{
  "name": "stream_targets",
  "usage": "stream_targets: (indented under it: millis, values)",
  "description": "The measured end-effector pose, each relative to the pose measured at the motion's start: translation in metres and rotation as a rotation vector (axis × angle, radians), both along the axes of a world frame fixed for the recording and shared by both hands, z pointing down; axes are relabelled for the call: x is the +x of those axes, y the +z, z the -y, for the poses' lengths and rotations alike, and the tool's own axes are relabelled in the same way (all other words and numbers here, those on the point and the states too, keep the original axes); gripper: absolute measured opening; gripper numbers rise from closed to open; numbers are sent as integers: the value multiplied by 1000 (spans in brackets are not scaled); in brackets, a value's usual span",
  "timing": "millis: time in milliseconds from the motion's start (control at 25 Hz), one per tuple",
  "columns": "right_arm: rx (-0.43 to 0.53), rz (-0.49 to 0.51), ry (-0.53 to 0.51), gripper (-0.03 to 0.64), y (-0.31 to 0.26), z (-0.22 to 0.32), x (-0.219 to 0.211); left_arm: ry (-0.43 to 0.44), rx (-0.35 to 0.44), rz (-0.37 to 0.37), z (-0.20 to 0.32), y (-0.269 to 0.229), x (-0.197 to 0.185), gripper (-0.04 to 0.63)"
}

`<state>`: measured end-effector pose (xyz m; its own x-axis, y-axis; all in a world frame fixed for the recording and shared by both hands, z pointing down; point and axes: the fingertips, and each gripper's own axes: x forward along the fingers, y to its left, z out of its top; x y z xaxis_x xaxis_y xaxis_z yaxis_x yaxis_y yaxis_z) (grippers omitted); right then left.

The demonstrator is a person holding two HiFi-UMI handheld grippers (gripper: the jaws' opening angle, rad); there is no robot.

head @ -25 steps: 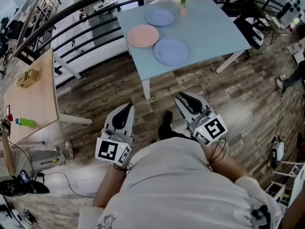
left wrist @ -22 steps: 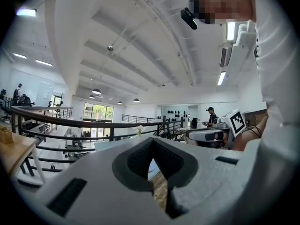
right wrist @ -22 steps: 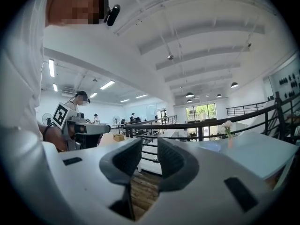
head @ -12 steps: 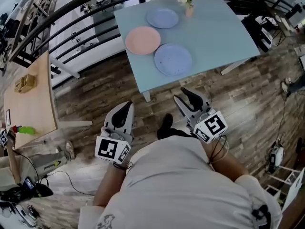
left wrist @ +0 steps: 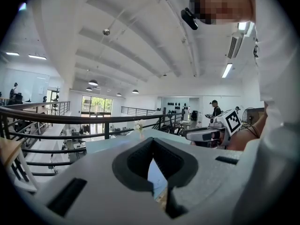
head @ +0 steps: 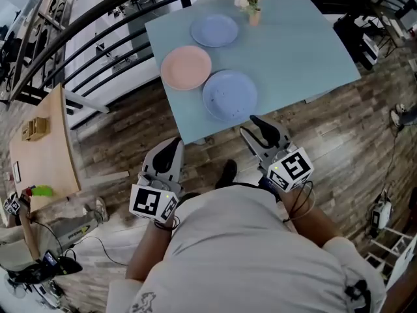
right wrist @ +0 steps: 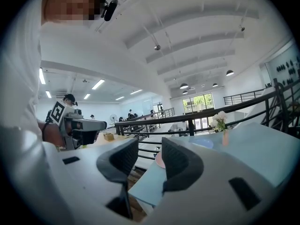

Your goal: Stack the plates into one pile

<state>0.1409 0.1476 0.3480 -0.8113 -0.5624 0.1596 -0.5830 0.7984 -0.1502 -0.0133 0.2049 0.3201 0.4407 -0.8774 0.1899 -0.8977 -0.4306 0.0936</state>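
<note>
Wood floor (head: 352, 129) under everything. Light-blue bench (head: 293, 51) stands ahead of both claws, and its near edge is just past the right claw's tips. Black railing (head: 98, 18) curves behind the bench, ahead and to the left of the left claw. Wooden side bench (head: 45, 155) is well off to the left claw's outer side.

3 plates lie flat on the light-blue bench, each separate, none stacked:
- Near blue plate (head: 229, 95): closest to the right claw, just ahead of its tips and slightly to their left.
- Pink plate (head: 186, 67): ahead of the left claw and further in. It sits just beside the near blue plate; can't tell if the rims touch.
- Far blue plate (head: 215, 30): beyond the other 2, farthest from both claws.

Flower vase (head: 251, 5) stands upright at the far side of the bench, right of the far blue plate.

Left claw (head: 173, 145): over the floor, short of the bench edge and not above the bench. In the left gripper view its jaw tips meet, with nothing between them. It touches nothing.

Right claw (head: 255, 128): tips at the bench's near edge, pointing towards the plates. In the right gripper view the jaws stand clearly apart with an empty gap, and only the bench corner shows through. They have just been opening. No contact with any plate.
</note>
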Motion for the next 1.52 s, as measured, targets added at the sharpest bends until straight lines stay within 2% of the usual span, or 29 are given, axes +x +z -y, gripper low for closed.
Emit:
stream_targets:
  millis: [320, 480, 640, 760, 1080, 1320, 1520]
  values:
    - [-39, -13, 59, 149, 11, 29, 14, 47, 2, 13, 32, -3, 10, 5]
    - [-34, -25, 101, 150, 8, 37, 18, 102, 13, 6, 52, -6, 12, 5]
    - [-71, -24, 152, 149, 11, 41, 24, 170, 31, 1, 72, -11, 17, 5]
    - [-67, -60, 213, 149, 12, 41, 27, 225, 57, -6, 90, -17, 16, 5]
    - [-73, -76, 393, 150, 16, 63, -2, 369, 65, -38, 135, -13, -26, 5]
    - [-78, -104, 530, 150, 20, 76, -4, 483, 46, -54, 159, -2, -47, 5]
    - [-108, -152, 599, 150, 31, 79, -3, 542, 27, -74, 168, 7, -60, 5]
